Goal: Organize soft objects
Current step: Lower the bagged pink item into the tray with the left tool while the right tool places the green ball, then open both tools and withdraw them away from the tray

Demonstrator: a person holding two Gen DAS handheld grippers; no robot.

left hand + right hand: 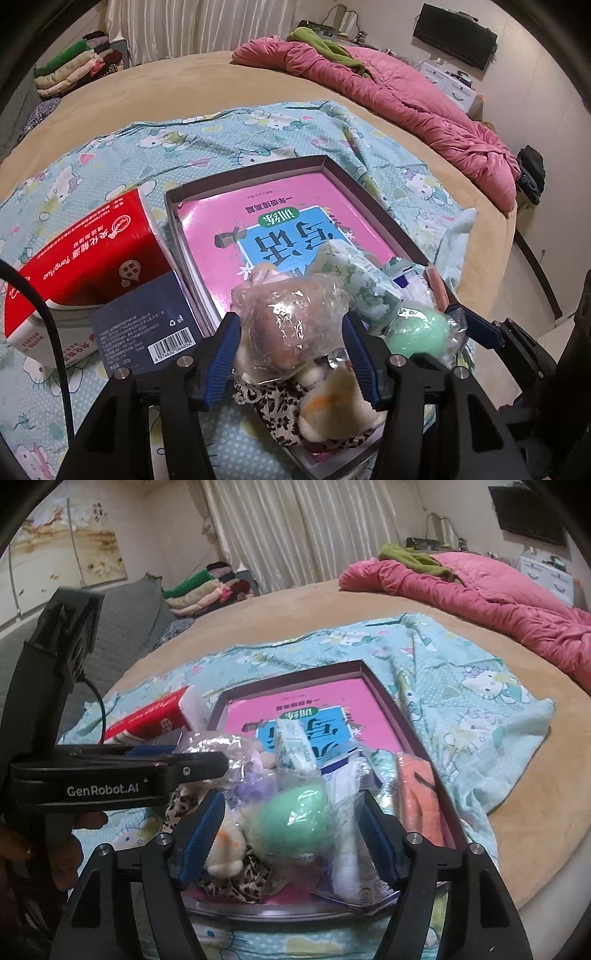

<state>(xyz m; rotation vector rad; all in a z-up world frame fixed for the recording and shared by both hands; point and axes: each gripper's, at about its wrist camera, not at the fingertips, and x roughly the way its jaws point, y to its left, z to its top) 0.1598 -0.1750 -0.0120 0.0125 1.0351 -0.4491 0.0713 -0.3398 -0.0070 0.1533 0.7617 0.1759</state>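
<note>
We note, at far left in the left wrist view, a red tissue pack (88,251) lying on the cartoon-cat sheet (229,136); its white lettering is upside down to us, and we read "YangHua" among Chinese characters. Just beside it, to the right, stands a dark blue carton (144,317) with a barcode and a recycling mark facing us; the digits are too small to read surely. Next comes the shallow box (332,162), with a pink book (295,218) flat inside, its large Chinese title printed on a blue panel, upside down from here. At the near end of the box sits the heap of soft things. The left gripper (291,343) has its blue pads either side of a brownish soft toy in clear wrap (291,317); the pads stand at the edges of the wrap, and we cannot tell whether they press on it or have let go. Below it lie a leopard-print cloth (273,413) and a cream plush (340,402). Further right, a green ball in clear wrap (417,328) lies just beyond the right-hand finger, next to a green-patterned packet (354,280). In the right wrist view the neighbouring tool's arm reads "GenRobot.AI". There the right gripper (291,838) is spread wide around the green ball, its pads clear of the ball on both sides, nothing clenched. An orange packet (421,797) lies along the box's right wall.
</note>
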